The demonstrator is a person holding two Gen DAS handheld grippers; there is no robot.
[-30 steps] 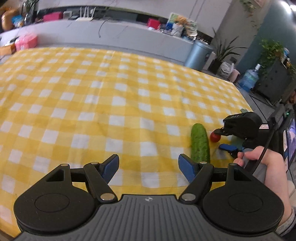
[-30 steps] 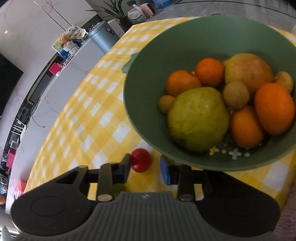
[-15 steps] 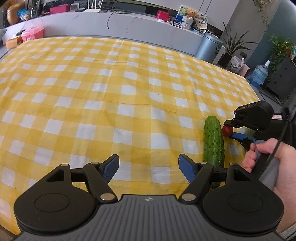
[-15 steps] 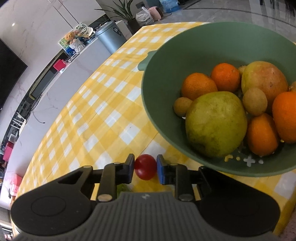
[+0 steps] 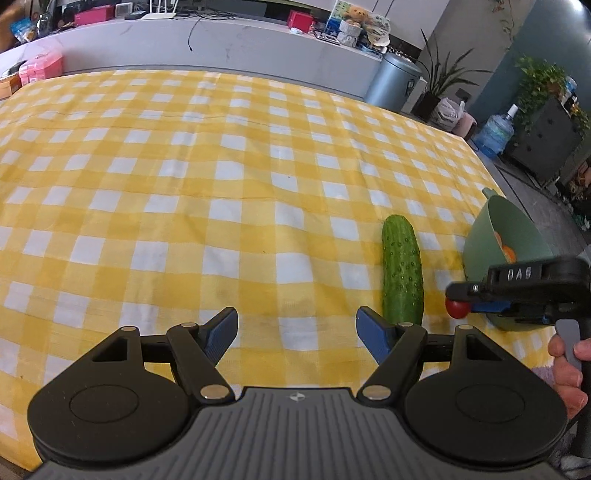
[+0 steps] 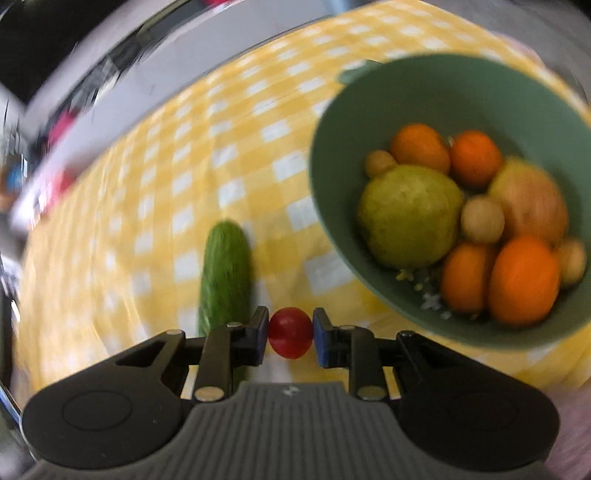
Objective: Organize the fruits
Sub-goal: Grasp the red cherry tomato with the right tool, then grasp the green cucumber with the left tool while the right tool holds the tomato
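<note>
the room is a bright open living space, with a long grey counter (image 5: 221, 33) cluttered with small items behind the table, a grey bin (image 5: 393, 83), potted plants and a water jug off to the right. the table wears a yellow and white checked cloth (image 5: 184, 184), mostly bare in the left wrist view.

the green bowl (image 6: 369, 122) sits near the table's right edge, already holding oranges, a large pear-like green fruit and several small tan fruits. in the right wrist view it lies ahead and to the right of the right gripper (image 6: 290, 336), so the coming move is likely a short carry that way and over the rim. this view is blurred, so how high the fruit sits above the cloth is hard to judge.

the cucumber (image 5: 402, 271) lies flat on the cloth, its long axis pointing away from the person, between the two grippers and just ahead of the left gripper's right finger. the left gripper (image 5: 296, 332) hangs with its jaws wide apart and nothing between them; it is the nearer one to the cucumber.

the cherry tomato (image 6: 290, 332) is clamped between the right gripper's blue pads, the jaws having just closed on it, a hand (image 5: 569, 365) on that gripper's handle.
</note>
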